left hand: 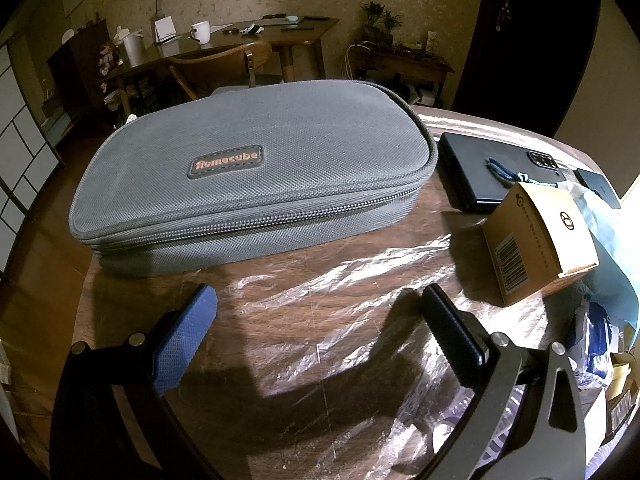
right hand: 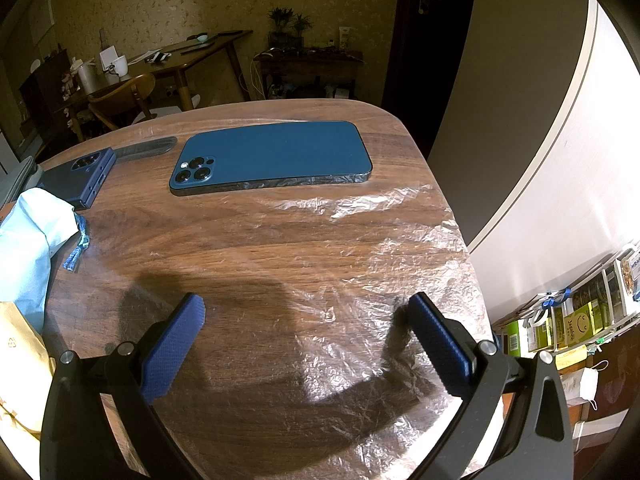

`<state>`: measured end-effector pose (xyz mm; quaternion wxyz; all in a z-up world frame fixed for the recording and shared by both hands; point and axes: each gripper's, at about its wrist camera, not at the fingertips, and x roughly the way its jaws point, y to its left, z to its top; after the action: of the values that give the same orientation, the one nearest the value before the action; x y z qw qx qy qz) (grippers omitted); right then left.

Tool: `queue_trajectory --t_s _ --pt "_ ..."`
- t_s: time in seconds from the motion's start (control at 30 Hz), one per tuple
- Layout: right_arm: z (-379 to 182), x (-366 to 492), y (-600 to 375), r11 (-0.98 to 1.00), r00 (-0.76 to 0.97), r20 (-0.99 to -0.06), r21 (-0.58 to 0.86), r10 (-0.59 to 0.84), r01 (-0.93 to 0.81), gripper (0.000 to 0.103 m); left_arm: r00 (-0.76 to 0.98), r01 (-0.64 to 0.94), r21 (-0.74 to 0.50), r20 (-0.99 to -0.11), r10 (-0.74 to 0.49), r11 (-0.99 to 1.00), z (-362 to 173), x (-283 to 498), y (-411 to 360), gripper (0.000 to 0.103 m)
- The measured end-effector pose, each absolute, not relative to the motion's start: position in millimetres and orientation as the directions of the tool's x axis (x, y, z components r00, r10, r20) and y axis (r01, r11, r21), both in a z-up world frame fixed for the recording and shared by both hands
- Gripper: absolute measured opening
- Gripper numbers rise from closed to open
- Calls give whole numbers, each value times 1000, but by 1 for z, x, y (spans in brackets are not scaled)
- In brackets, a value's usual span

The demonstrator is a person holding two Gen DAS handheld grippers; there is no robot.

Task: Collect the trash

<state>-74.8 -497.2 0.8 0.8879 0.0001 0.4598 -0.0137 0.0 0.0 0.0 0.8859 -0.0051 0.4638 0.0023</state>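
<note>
In the left wrist view my left gripper (left hand: 316,300) is open and empty above a wooden table (left hand: 360,240) covered with clear plastic film (left hand: 340,300). A small cardboard box (left hand: 540,236) lies to its right, with pale blue crumpled paper (left hand: 608,248) and wrappers (left hand: 596,344) beyond. In the right wrist view my right gripper (right hand: 304,308) is open and empty over the film (right hand: 380,280). The pale blue paper (right hand: 28,240) and a tan paper bag (right hand: 20,352) lie at the left, with a blue braided cord (right hand: 78,248) beside them.
A grey zipped Homecube case (left hand: 248,176) fills the table's left. A dark folding phone (left hand: 492,172) lies behind the box. A blue phone (right hand: 276,156) lies face down at the far middle. The table's right edge (right hand: 460,220) drops to shelves of boxes (right hand: 572,320).
</note>
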Motion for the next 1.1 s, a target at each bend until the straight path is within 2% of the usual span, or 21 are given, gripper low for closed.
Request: queue_trajectory --t_s 1.1 --pt "1 -74 -496 1000 577 -817 -14 -26 25 99 570 -9 -6 -822 0 1000 3 0 8 102"
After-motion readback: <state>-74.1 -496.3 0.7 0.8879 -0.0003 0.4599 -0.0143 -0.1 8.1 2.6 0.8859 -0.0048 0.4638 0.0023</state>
